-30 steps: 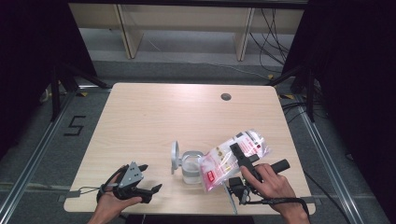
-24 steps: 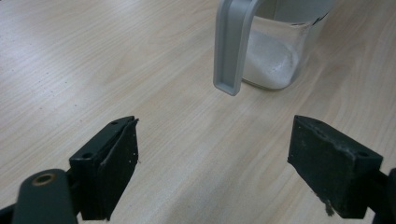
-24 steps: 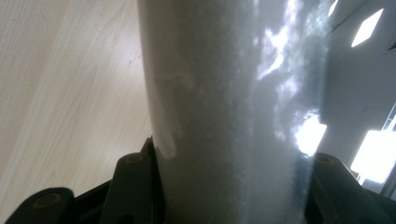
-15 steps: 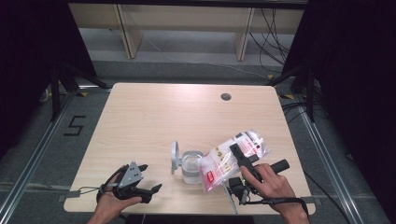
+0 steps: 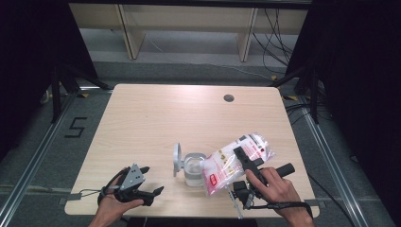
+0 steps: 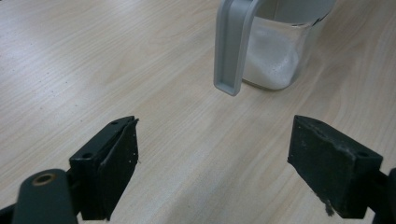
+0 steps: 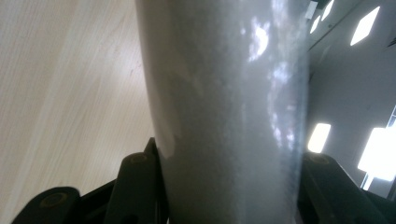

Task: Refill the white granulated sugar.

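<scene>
Right gripper [image 5: 243,158] clamps the bag [image 5: 235,162], tilted toward ten o'clock over the jar [image 5: 194,166]; left gripper [image 5: 150,182] spread, empty.

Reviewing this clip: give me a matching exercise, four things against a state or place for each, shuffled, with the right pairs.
1 bag
2 jar
3 left gripper
4 cable hole

a open, nothing between its jaws
b far right part of the table
c clamped in the right gripper, tilted towards the jar
d upright, lid flipped open, white powder inside

Pairs: 1-c, 2-d, 3-a, 4-b
</scene>
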`<action>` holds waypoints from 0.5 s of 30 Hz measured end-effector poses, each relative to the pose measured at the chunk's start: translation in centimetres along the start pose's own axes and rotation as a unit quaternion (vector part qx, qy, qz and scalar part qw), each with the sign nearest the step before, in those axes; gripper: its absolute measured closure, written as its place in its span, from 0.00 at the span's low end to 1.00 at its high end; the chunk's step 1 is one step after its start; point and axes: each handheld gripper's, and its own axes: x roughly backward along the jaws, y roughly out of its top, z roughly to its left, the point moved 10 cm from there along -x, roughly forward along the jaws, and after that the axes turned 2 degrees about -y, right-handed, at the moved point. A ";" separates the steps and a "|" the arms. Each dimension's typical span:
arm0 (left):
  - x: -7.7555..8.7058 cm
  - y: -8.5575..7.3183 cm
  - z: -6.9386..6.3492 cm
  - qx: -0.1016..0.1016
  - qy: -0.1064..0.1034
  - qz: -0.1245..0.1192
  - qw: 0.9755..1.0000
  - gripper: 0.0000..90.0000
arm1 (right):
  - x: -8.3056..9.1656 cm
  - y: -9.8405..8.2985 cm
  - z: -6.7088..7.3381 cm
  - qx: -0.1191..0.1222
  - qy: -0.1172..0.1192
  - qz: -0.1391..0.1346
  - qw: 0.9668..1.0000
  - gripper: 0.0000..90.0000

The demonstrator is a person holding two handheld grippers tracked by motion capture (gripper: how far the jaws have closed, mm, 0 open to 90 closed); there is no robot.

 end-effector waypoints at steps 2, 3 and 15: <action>0.0 0.0 0.0 0.000 0.000 0.000 1.000 0.17 | 0.1 0.0 0.3 -0.014 0.006 0.004 1.000 0.64; 0.0 0.0 0.0 0.000 0.000 0.000 1.000 0.17 | 0.0 0.1 0.1 -0.007 0.003 0.002 1.000 0.64; 0.0 0.1 -0.2 0.007 -0.003 -0.007 1.000 0.17 | 0.2 -0.6 0.2 -0.030 0.000 0.011 0.999 0.65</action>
